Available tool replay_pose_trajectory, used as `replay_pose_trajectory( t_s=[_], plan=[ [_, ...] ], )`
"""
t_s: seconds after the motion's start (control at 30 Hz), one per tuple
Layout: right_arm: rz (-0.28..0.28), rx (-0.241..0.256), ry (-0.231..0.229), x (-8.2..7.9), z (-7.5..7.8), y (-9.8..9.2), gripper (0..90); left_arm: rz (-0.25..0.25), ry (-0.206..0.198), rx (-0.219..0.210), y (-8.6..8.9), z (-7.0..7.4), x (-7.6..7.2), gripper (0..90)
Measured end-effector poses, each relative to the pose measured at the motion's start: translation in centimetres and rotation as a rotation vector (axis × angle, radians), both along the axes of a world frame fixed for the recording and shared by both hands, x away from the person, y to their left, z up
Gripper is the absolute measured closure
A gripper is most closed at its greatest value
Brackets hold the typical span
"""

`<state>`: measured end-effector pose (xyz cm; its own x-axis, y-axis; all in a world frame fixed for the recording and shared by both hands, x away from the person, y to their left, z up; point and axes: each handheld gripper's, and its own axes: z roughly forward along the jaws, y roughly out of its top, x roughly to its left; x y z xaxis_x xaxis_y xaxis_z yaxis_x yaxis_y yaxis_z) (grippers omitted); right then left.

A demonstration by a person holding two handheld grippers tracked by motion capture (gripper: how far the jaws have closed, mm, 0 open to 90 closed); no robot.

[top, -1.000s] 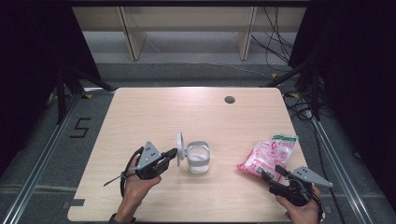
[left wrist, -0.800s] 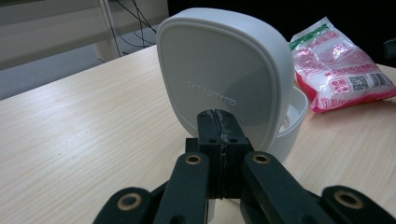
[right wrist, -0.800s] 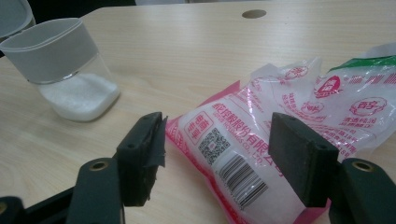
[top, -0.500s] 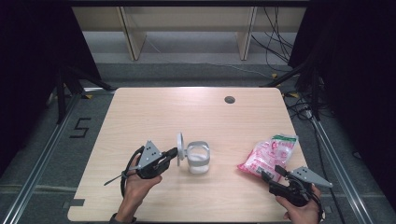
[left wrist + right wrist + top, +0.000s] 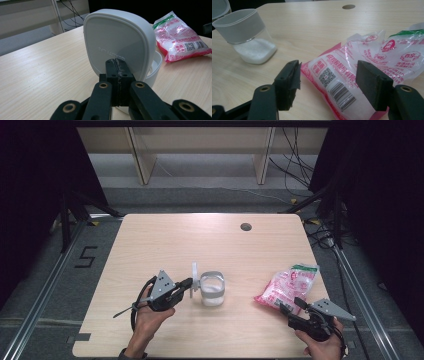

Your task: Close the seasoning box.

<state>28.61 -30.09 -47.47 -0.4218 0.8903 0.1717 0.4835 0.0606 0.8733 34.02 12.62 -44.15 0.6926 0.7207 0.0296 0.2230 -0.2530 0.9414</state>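
Note:
A clear plastic jar (image 5: 212,290) with white powder in its bottom stands open near the table's front middle. My left gripper (image 5: 188,284) is shut on the rim of the jar's white lid (image 5: 194,278) and holds it upright just left of the jar. In the left gripper view the lid (image 5: 117,42) stands before the jar (image 5: 155,66). A pink and white sealed bag (image 5: 287,287) lies flat at the front right. My right gripper (image 5: 292,304) is open at the bag's near end; the bag (image 5: 367,60) lies just ahead of the jaws, and the jar (image 5: 249,35) stands off to their left.
The wooden table (image 5: 165,240) has a small round cable hole (image 5: 245,226) at its back right. Beyond the far edge are shelf legs and loose cables on the floor. Metal rails run along both sides of the table.

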Motion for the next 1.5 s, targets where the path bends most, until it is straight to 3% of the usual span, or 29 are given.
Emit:
replay_pose_trajectory(
  t_s=[0.1, 0.13, 0.27, 0.8, 1.07, 1.17, 1.2, 1.27, 1.33, 1.43, 1.5],
  plan=[
    [0.002, 0.001, -0.001, 0.0, 0.0, 0.0, 36.6, 0.0, -0.002, 0.0, 0.0, 0.1, 0.1, 89.3],
    [0.0, -0.004, -0.01, 0.0, 0.0, 0.0, 36.6, -0.004, 0.0, -0.018, -0.1, 0.1, 0.1, 89.3],
    [0.001, 0.001, 0.001, 0.0, 0.0, 0.0, 36.7, -0.006, -0.006, -0.002, -0.1, 0.2, 0.2, 89.2],
    [0.001, 0.004, -0.01, 0.0, -0.1, 0.1, 36.8, -0.016, -0.008, -0.004, -0.8, 0.4, 0.1, 89.1],
    [0.004, -0.002, -0.03, 0.0, 0.0, 0.0, 36.8, -0.049, -0.004, 0.002, -1.7, 0.2, -0.2, 87.1],
    [0.005, -0.001, -0.03, 0.0, -0.1, 0.0, 36.8, -0.049, 0.007, -0.019, -1.4, 0.4, -0.2, 80.9],
    [-0.008, 0.033, -0.004, -0.2, 0.0, 0.3, 36.8, -0.049, 0.007, -0.019, -1.4, 0.4, -0.2, 79.5],
    [0.006, 0.009, -0.022, 0.0, 0.0, 0.1, 36.8, -0.06, 0.014, -0.021, -1.3, 0.5, -0.2, 77.4],
    [0.008, 0.013, -0.016, -0.1, 0.0, 0.1, 36.7, -0.081, 0.037, -0.035, -1.1, 0.6, -0.2, 70.0],
    [0.001, 0.033, -0.003, -0.2, 0.0, 0.3, 36.6, -0.08, 0.041, -0.04, -0.9, 0.6, -0.3, 64.1],
    [0.011, 0.003, -0.018, -0.1, 0.0, 0.1, 36.5, -0.092, 0.052, -0.057, -0.8, 0.6, -0.3, 52.6]
  ],
)
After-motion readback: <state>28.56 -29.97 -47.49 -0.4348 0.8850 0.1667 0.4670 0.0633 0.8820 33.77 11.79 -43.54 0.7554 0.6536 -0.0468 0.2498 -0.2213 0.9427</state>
